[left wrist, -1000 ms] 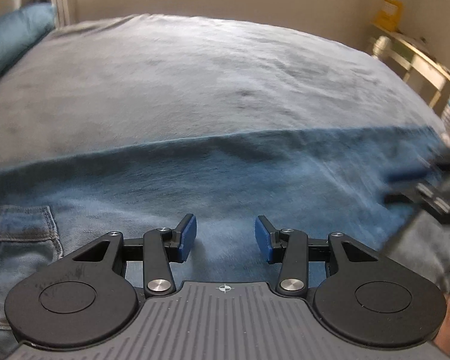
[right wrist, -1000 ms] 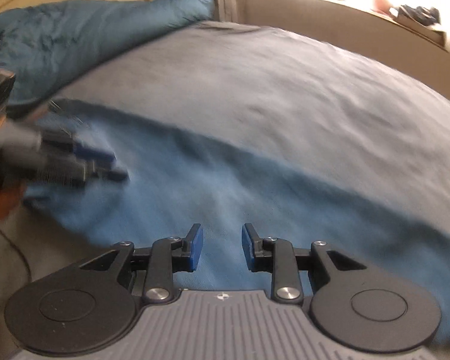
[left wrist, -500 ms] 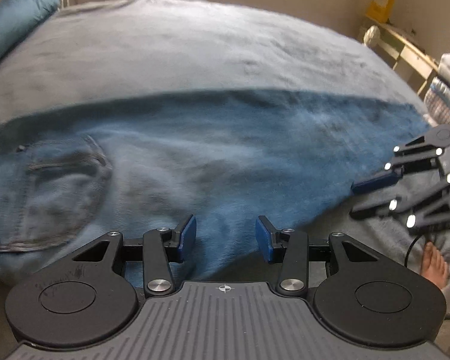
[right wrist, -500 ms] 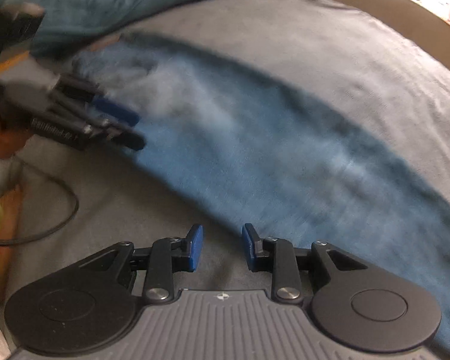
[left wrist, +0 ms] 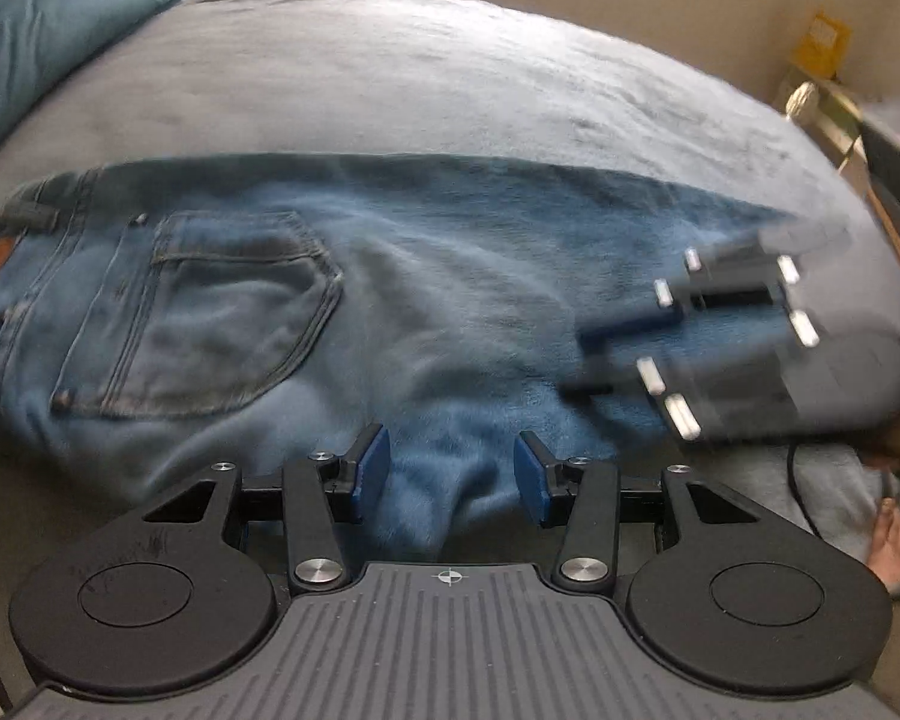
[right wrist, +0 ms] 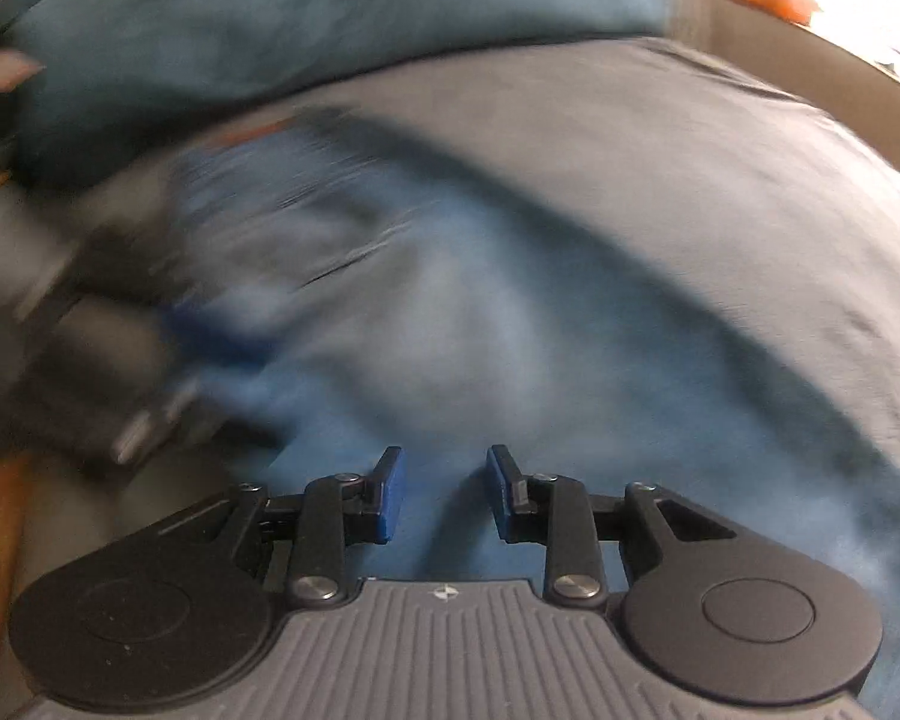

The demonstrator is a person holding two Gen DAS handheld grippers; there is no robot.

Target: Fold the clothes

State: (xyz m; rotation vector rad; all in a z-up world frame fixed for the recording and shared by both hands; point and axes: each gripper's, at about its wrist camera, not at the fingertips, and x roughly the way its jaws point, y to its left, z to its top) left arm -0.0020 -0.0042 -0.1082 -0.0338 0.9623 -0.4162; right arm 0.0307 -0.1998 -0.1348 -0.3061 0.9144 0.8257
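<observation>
A pair of blue jeans (left wrist: 450, 300) lies flat across the grey bed cover (left wrist: 450, 90), waistband at the left and back pocket (left wrist: 210, 312) facing up. My left gripper (left wrist: 450, 456) is open over the near edge of the jeans, where a small ridge of denim rises between its blue pads without being pinched. The right gripper (left wrist: 573, 360) shows blurred at the right, over the leg part. In the right wrist view, the right gripper (right wrist: 444, 474) is open above the denim (right wrist: 510, 330), and the left gripper (right wrist: 264, 366) is a blur at the left.
A blue pillow or duvet (left wrist: 60, 30) lies along the head of the bed (right wrist: 270, 30). A person's bare foot (left wrist: 894, 546) and a black cable (left wrist: 798, 480) are at the right by the bed's edge. A light shelf (left wrist: 822, 96) stands far right.
The left gripper slid along the jeans toward the waist, so the pocket and waistband came into view. The right gripper moved from the bed edge in over the denim, nearer the left one.
</observation>
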